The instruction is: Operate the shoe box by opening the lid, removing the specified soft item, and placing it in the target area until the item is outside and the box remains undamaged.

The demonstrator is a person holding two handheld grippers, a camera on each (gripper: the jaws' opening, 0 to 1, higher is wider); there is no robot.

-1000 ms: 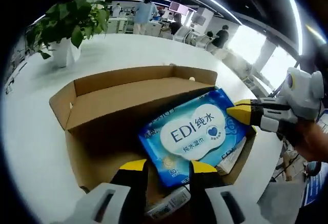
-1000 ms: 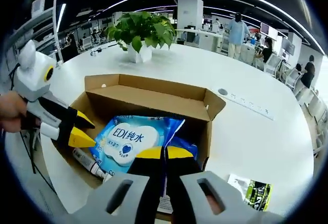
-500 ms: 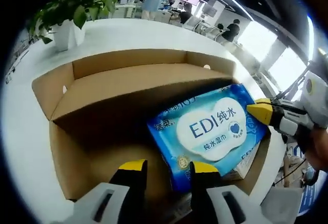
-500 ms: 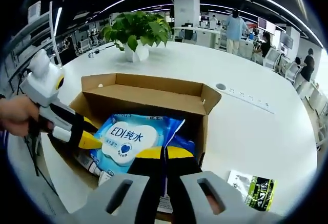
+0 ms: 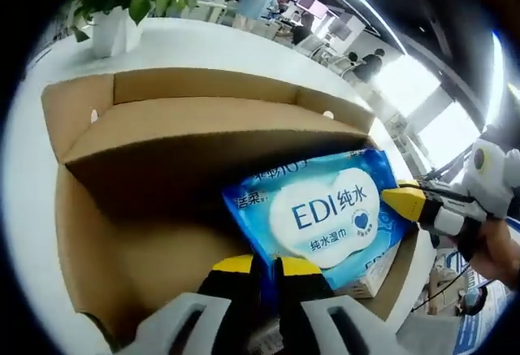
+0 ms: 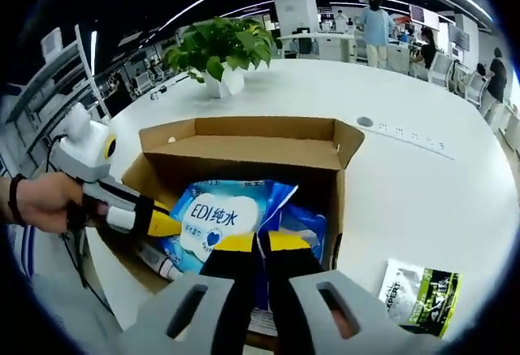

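lid already folded back on the shoe box (image 6: 244, 148), plain brown corrugated card, stiff and matte. inside, tilted up on one long edge, the wet-wipe pack (image 5: 325, 213): soft glossy blue film with a white cloud-shaped label, crinkled at its sealed ends. left gripper (image 5: 266, 266) closed almost tight on the pack's near corner; right gripper (image 6: 262, 243) pinched shut on the opposite end, probably to share the load and lift the limp pack level, clear of the walls. still within the box, not yet lifted out. tube and small carton underneath, green sachet (image 6: 422, 288) on the white table (image 6: 406, 184).
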